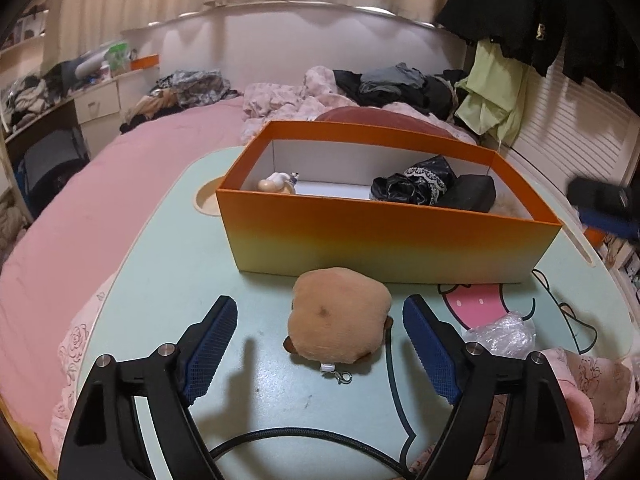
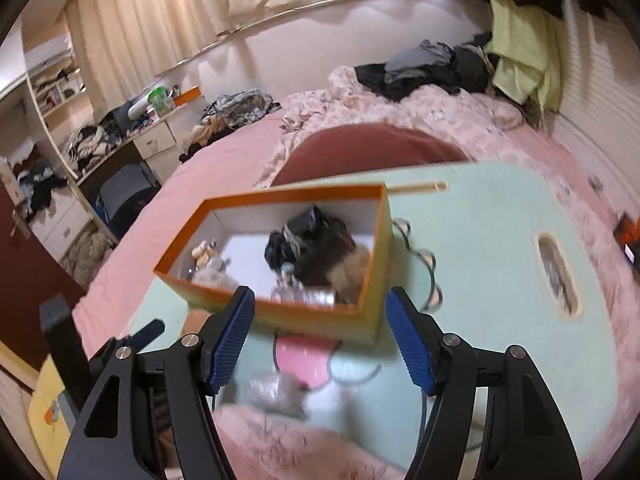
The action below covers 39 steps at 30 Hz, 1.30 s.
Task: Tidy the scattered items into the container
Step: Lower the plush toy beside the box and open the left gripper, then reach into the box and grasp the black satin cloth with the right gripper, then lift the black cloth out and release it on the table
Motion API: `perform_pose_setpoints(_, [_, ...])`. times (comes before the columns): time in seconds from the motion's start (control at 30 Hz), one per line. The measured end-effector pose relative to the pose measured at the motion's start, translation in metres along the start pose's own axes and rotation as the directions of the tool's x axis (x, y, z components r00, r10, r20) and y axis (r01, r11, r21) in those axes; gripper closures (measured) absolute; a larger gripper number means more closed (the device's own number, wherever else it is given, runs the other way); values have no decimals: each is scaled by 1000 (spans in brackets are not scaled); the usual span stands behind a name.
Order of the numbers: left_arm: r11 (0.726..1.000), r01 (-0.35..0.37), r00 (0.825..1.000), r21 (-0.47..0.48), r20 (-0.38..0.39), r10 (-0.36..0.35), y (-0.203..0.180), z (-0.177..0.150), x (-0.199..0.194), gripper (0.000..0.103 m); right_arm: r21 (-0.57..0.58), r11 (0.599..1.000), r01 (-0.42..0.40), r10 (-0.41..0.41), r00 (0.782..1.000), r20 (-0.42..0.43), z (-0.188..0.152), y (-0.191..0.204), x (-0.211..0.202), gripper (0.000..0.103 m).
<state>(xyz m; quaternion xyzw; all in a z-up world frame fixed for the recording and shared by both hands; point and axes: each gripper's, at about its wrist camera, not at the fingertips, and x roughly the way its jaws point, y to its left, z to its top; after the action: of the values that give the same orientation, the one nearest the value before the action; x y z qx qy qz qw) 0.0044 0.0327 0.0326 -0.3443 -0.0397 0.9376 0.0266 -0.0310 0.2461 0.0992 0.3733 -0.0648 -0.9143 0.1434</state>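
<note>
An orange box (image 1: pixel 384 236) stands on the pale green lap table (image 1: pixel 168 292); it also shows in the blurred right wrist view (image 2: pixel 372 276). It holds black cloth items (image 1: pixel 416 184) and a small pale figurine (image 1: pixel 276 182). A tan plush toy (image 1: pixel 340 316) with a clip lies on the table in front of the box, between the fingers of my open left gripper (image 1: pixel 320 308), which do not touch it. A crumpled clear plastic wrapper (image 1: pixel 504 334) lies to its right. My right gripper (image 2: pixel 320 300) is open and empty above the table, near the box's front.
The lap table sits on a pink bed (image 1: pixel 80 216) with crumpled bedding and clothes (image 1: pixel 392 84) behind. The table has a round cup recess (image 1: pixel 206 200). A desk with drawers (image 1: pixel 96 104) stands at left. A black cable (image 1: pixel 288 438) runs by my left gripper.
</note>
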Motion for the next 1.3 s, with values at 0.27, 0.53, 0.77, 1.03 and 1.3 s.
perform_pose_setpoints(0.27, [999, 16, 1000, -32, 19, -15, 4, -1, -3, 18, -31, 997, -74, 70, 991, -111, 57, 24, 55, 35])
perform_pose_setpoints(0.53, [999, 24, 1000, -42, 19, -24, 6, -1, -2, 18, -198, 974, 112, -149, 971, -185, 59, 55, 124, 35])
perform_pose_setpoints(0.77, [998, 27, 1000, -49, 18, -26, 8, -2, -1, 18, -285, 937, 204, -280, 925, -258, 49, 64, 152, 28])
perform_pose_setpoints(1.03, [998, 27, 1000, -50, 15, -26, 7, -3, -1, 18, -257, 949, 183, -260, 915, -309, 49, 54, 157, 54])
perform_pose_setpoints(1.3, [998, 26, 1000, -49, 14, -25, 8, -3, -1, 18, -130, 990, 62, -82, 984, -161, 60, 48, 110, 58])
